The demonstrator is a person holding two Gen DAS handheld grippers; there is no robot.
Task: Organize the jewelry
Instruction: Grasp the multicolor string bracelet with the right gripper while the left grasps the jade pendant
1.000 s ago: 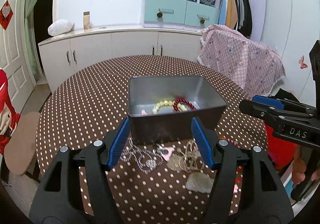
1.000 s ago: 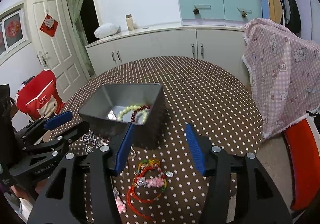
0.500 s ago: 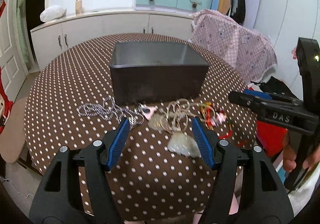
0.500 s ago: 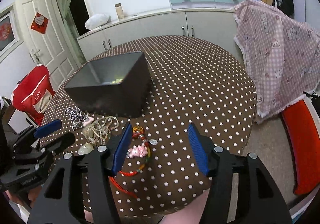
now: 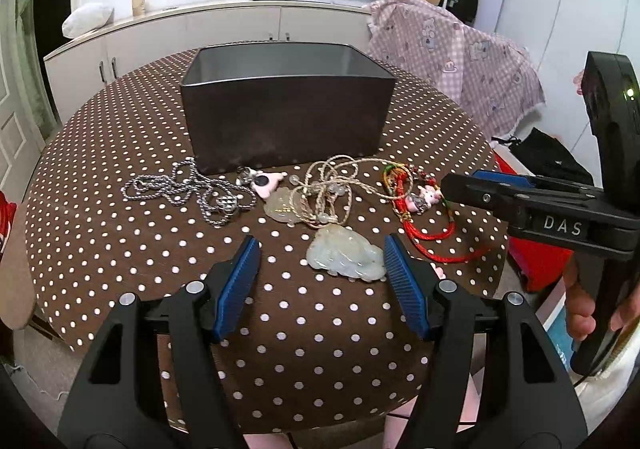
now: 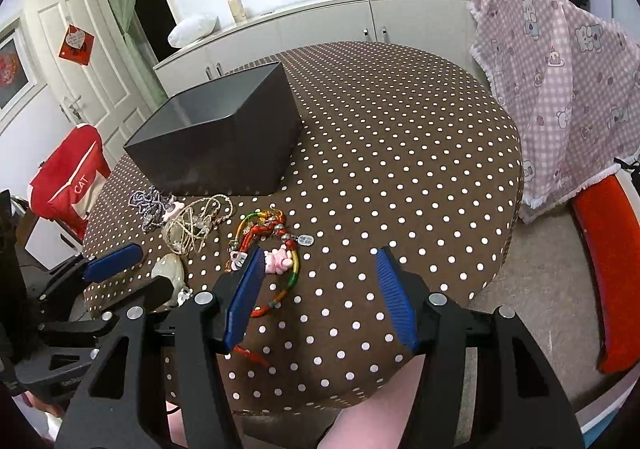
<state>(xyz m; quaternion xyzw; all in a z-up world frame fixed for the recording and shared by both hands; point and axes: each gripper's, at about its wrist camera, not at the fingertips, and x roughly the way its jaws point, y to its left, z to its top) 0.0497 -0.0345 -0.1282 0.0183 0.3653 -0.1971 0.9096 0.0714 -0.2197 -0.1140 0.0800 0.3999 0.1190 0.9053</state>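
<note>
Loose jewelry, pale green carved jade pendant (image 5: 344, 253) nearest, lies on the table (image 5: 120, 249) just before the dark rectangular metal box (image 5: 286, 121); both tongs, left (image 5: 320, 273) and right (image 6: 320, 289), stand spread and empty, likely poised for pickups.

Dark box (image 5: 286, 121) near the table's (image 5: 120, 249) middle: interior floor hidden behind its near wall in both views, contents cannot be told. Red cord bracelet (image 6: 276, 249) at the table's near edge: partly covered by the right gripper's (image 6: 320, 289) left blue pad in the right wrist view; pale jade pendant (image 6: 170, 269) there largely masked by the left gripper (image 6: 120, 269). Small silver tag (image 6: 306, 240) beside the bracelet: lettering too small to read.
</note>
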